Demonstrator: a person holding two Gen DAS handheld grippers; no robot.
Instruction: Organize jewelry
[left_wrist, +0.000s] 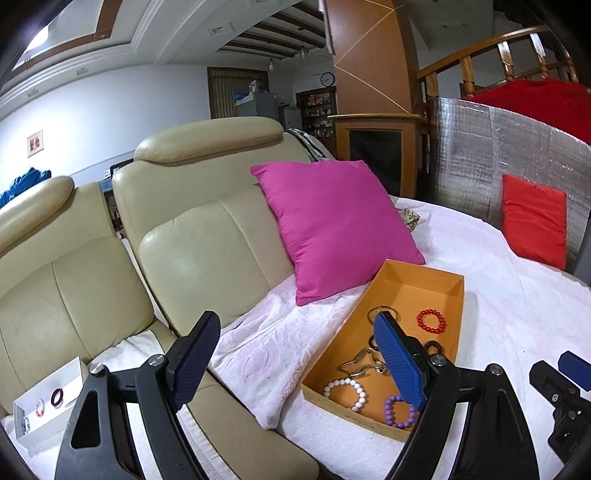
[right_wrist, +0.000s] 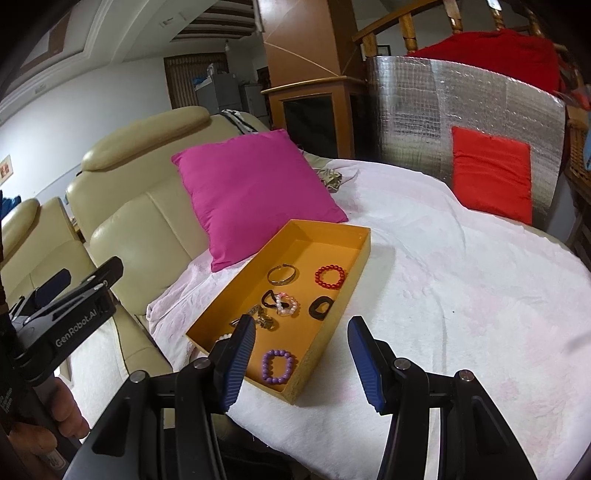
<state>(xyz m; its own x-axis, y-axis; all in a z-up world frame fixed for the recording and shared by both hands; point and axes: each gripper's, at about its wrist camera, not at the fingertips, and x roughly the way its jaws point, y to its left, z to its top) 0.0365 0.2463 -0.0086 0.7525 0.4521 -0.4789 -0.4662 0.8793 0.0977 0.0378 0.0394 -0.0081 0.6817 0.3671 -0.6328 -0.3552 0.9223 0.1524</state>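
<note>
1. The white towel (right_wrist: 424, 258) spreads over the cream leather sofa (left_wrist: 192, 236), and on it lies the orange tray (right_wrist: 354, 258), the landmark here, just in front of the magenta cushion (right_wrist: 251, 195).
2. Off the tray's left, on the sofa seat, sits a white box (left_wrist: 70, 373) with a few rings in it.
3. The left gripper (left_wrist: 295, 362) hangs above the tray's left edge, jaws spread wide and empty.
4. The right gripper (right_wrist: 301, 354) hovers at the tray's near corner, jaws likewise apart, holding nothing.
5. Inside the tray lie a gold bangle (right_wrist: 281, 275), red bead bracelet (right_wrist: 330, 277), purple bead bracelet (right_wrist: 279, 365) and white bead bracelet (left_wrist: 347, 393).
6. The step looks like picking a piece; next, probably lower the right gripper onto the purple bracelet.
</note>
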